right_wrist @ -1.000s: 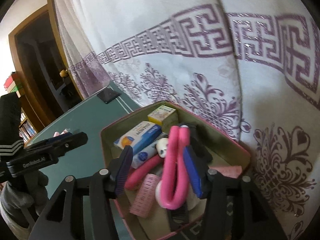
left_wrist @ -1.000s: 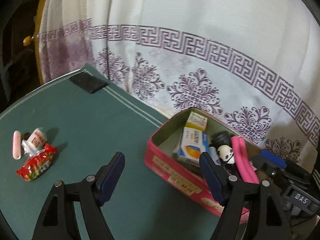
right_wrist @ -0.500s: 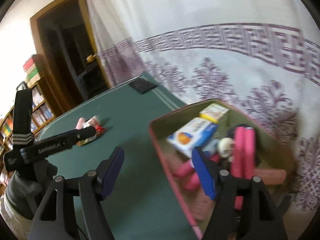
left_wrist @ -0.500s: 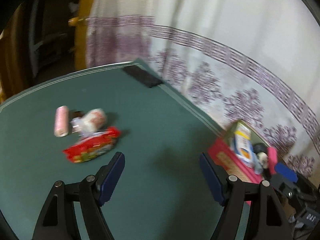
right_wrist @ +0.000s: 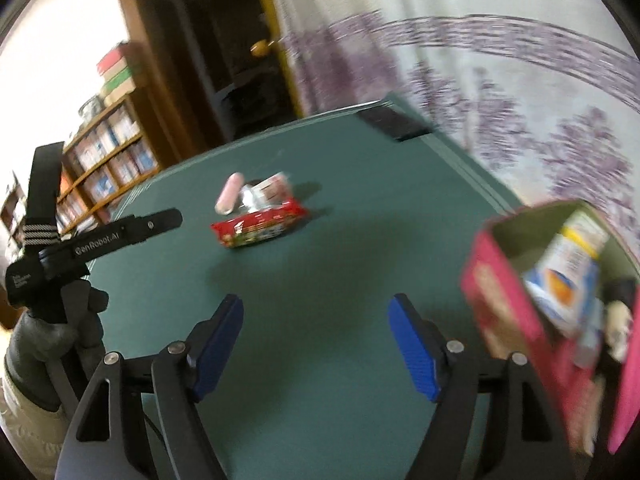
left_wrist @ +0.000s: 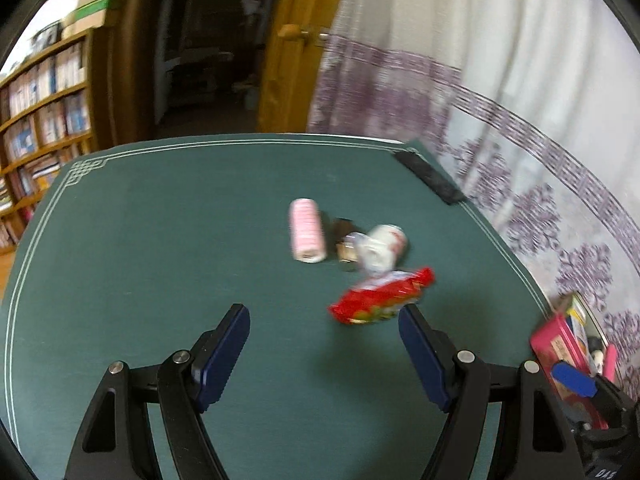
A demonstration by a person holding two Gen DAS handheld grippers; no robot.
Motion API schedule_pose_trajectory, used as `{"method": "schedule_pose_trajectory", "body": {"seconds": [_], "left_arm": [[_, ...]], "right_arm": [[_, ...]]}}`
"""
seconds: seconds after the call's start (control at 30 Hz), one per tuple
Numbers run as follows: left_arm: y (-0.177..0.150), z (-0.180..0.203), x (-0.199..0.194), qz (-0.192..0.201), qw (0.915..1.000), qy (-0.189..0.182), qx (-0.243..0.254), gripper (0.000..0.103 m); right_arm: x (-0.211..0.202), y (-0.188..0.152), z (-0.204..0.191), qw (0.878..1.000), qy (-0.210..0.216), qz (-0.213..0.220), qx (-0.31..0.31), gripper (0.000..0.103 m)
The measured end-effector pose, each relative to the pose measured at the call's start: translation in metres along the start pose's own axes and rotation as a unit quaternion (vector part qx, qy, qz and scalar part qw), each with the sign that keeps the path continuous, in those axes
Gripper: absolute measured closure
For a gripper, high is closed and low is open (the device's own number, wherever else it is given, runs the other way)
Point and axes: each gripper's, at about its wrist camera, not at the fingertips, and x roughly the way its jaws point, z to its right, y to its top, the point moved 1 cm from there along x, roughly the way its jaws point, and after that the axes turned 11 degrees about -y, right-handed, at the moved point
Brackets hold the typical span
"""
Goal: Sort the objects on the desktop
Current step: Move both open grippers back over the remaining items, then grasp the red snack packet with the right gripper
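**A:** Green tabletop (left_wrist: 160,240) is seen against a patterned curtain, bookshelves and a doorway behind. Loose items are clustered mid-surface: red snack packet (left_wrist: 382,296), white crumpled wrapper (left_wrist: 380,246), pink roll (left_wrist: 306,236), a small dark piece between roll and wrapper that is too blurred to be identified. Pink box (right_wrist: 516,304) sits at the curtain-side edge, already partly filled.

**B:** Finger state?

**A:** Left gripper (left_wrist: 324,356) is held wide, nothing between the fingers. Right gripper (right_wrist: 316,344) has just been opening; its fingers are wide too and nothing is held.

**B:** Risks?

**A:** Cluster is tight. Wrapper and packet are touching or overlapping, so a neighbour could be dragged or two items pinched at once. Packet is likely slick and soft, so slip is judged probable on a shallow pinch. Both views are motion-blurred, so aim is uncertain.

**B:** View differences?

**A:** Box contents, a blue-and-white carton among them, are shown well only by the right wrist view, plus the gloved hand (right_wrist: 56,332) carrying the left gripper. Cluster layout is laid out more clearly from above in the left wrist view, where only a sliver of the box is caught.
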Motion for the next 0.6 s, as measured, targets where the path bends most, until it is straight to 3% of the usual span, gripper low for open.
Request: {"method": "schedule_pose_trajectory", "body": {"seconds": [0.27,0.6], "left_arm": [[0.004,-0.032,-0.004,0.013,0.9991,0.022,-0.035,0.025],[0.000,-0.053,0.002,0.012,0.9972,0.034,-0.065,0.025]], "right_arm": [[0.064,0.025,-0.047,0.999,0.016,-0.035,-0.029,0.024],[0.108,0.048,-0.086,0.999,-0.011,-0.029,-0.036,0.024]]}}
